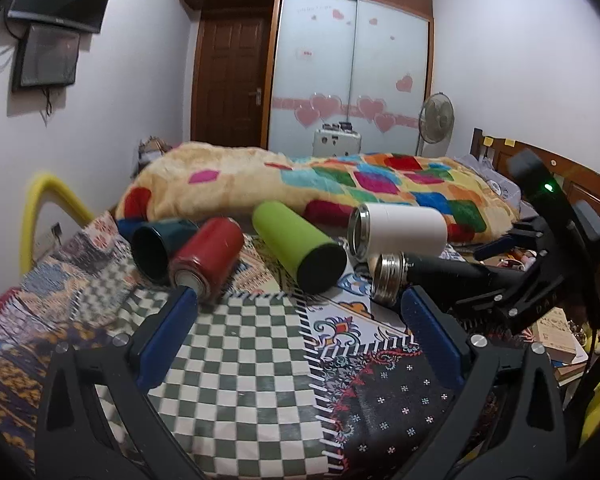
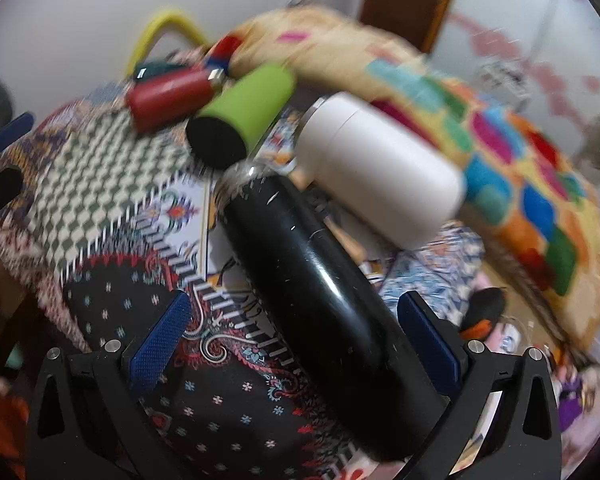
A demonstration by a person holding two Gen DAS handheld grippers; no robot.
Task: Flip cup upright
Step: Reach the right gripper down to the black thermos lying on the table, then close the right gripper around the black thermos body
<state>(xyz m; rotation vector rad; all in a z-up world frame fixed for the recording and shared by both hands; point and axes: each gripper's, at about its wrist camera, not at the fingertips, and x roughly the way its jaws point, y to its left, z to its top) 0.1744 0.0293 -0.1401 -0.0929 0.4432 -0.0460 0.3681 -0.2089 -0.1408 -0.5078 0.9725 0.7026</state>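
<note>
Several cups lie on their sides on a patchwork bedspread (image 1: pixel 236 344): a dark green cup (image 1: pixel 156 250), a red cup (image 1: pixel 206 258), a lime green cup (image 1: pixel 296 250), a white cup (image 1: pixel 400 232) and a black flask (image 1: pixel 428 274) with a steel threaded mouth. My left gripper (image 1: pixel 300 308) is open and empty, just in front of the red and black cups. My right gripper (image 2: pixel 296 316) is open with the black flask (image 2: pixel 312 276) lying between its fingers, the jaws standing apart from it. In the right wrist view the white cup (image 2: pixel 380 168), lime cup (image 2: pixel 244 120) and red cup (image 2: pixel 168 96) lie beyond.
A rolled colourful blanket (image 1: pixel 300 188) lies behind the cups. A yellow hoop (image 1: pixel 40 216) stands at the left bed edge. A wooden headboard (image 1: pixel 580 184) is at the right, with books (image 1: pixel 560 340) below it. A wardrobe (image 1: pixel 348 72) and a fan (image 1: pixel 436 118) stand at the far wall.
</note>
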